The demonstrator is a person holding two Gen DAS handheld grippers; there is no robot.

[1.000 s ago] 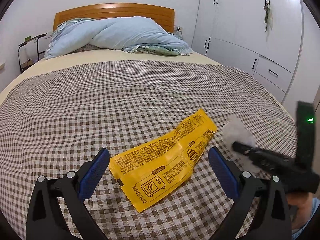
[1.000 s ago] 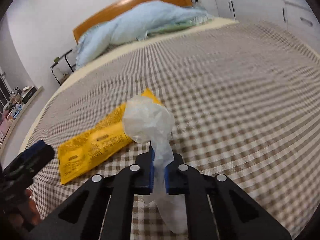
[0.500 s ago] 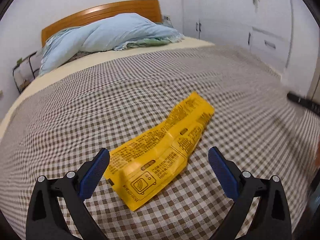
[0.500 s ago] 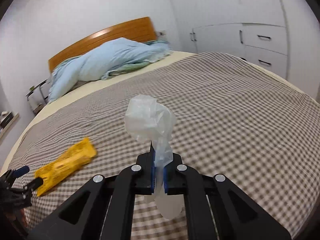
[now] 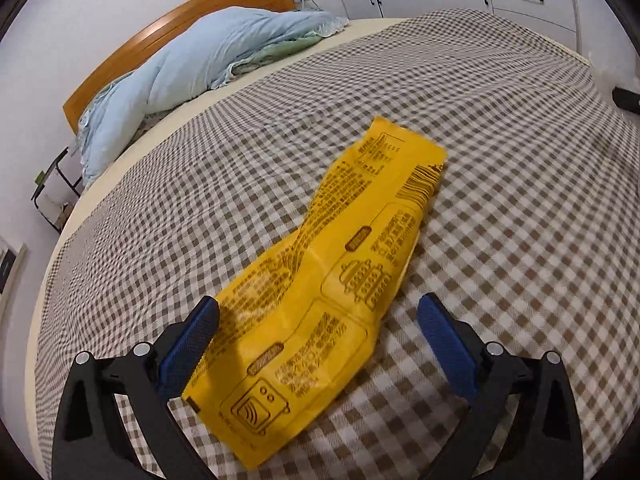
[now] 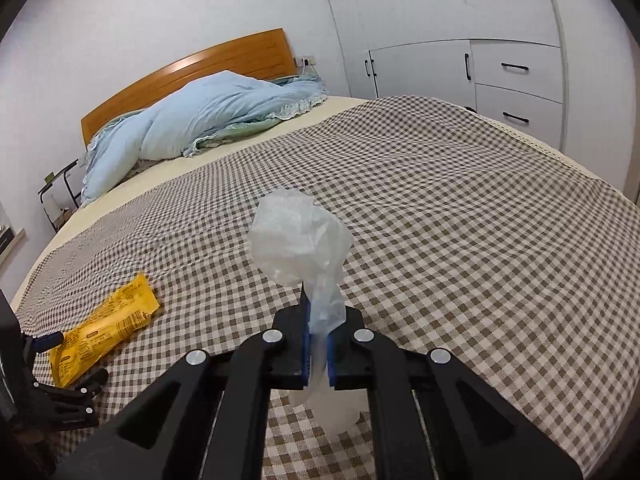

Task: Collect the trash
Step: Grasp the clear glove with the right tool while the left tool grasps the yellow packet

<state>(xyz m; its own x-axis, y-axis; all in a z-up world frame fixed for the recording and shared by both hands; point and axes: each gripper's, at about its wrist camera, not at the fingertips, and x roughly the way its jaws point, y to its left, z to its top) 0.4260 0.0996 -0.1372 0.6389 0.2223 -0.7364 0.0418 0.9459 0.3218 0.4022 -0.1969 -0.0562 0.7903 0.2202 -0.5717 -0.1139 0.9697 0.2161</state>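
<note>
The right gripper [image 6: 316, 344] has its jaws pinched tight on a crumpled clear plastic bag [image 6: 298, 244], which billows above its fingertips. The left gripper [image 5: 318, 340] is spread wide, with the near end of a yellow wrapper [image 5: 320, 304] lying between its fingers on the checked bedspread [image 5: 500, 160]. Beyond, a blue duvet [image 5: 200, 60] lies against the wooden headboard [image 5: 160, 36].

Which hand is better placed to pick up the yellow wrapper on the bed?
Left. The left tool is open with the yellow wrapper lying between its fingers, while the right tool is shut on a crumpled clear plastic bag, away from the wrapper.
</note>
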